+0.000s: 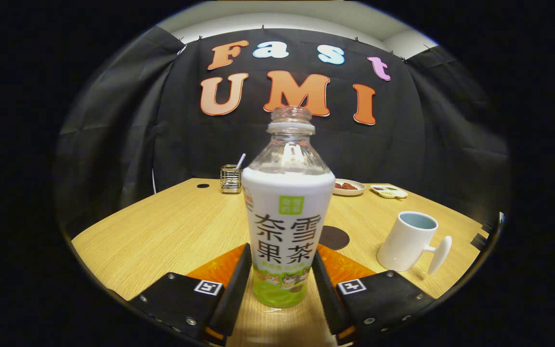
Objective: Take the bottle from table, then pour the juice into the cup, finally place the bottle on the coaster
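Observation:
A capless bottle (287,217) with a white and green label and a clear neck stands upright on the wooden table (162,231). It sits between the two fingers of my gripper (281,253), and both fingers press on its lower sides. Beyond the right finger, partly hidden behind the bottle, lies a dark round coaster (335,238). A white cup (406,241) with a pale blue inside stands further right of the coaster, its handle pointing away from the bottle. Whether the bottle holds any juice is hidden by the label.
At the back of the table stand a metal holder (231,179) with a spoon in it, a plate of red food (349,187) and a small white dish (389,192). The table's right edge runs just past the cup.

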Tool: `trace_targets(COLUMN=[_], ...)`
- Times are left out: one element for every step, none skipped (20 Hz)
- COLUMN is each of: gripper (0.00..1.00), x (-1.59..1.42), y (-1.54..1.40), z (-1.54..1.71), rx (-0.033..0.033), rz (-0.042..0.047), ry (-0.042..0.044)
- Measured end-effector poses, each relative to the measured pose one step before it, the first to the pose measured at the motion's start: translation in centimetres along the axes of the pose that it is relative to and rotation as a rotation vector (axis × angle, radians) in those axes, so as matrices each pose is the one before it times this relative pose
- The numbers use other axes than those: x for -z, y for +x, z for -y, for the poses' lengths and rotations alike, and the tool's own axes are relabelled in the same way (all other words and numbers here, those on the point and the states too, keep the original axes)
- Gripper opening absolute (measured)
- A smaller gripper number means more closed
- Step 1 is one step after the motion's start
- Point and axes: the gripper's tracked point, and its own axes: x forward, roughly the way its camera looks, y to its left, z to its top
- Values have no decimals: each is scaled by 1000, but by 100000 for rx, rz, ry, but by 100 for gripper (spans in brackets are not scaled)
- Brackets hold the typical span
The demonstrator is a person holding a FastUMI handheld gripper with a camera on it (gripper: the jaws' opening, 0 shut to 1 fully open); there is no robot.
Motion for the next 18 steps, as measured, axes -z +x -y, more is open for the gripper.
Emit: trace_targets(gripper=[67,65,64,62,61,60,60,60,60,60,60,60,60,60,60,60,60,60], x=[60,16,-31,14,-155,-154,-208,-277,-463,-438,-462,-422,-425,-433,-266,-297,-232,-464], y=[238,111,33,160,3,228,80,103,-15,14,110,132,77,29,120,182,16,178], z=[84,91,-236,-129,73,51,-147,-199,-146,-172,-250,-213,-146,-150,-180,-113,-74,-101], rx=[-80,-423,-783,-731,-352,-392,-995,-1453,-1206,-1174,-1322,-1127,-1022,-945,-1139,-1034,-798,-809], rz=[-384,-247,-373,-532,-484,-331,268,395,652,463,731,762,855,843,422,297,284,336], ry=[1315,737,261,195,74,480,1550,2306,2568,2664,3173,2990,2927,2934,3281,3349,3590,3631])
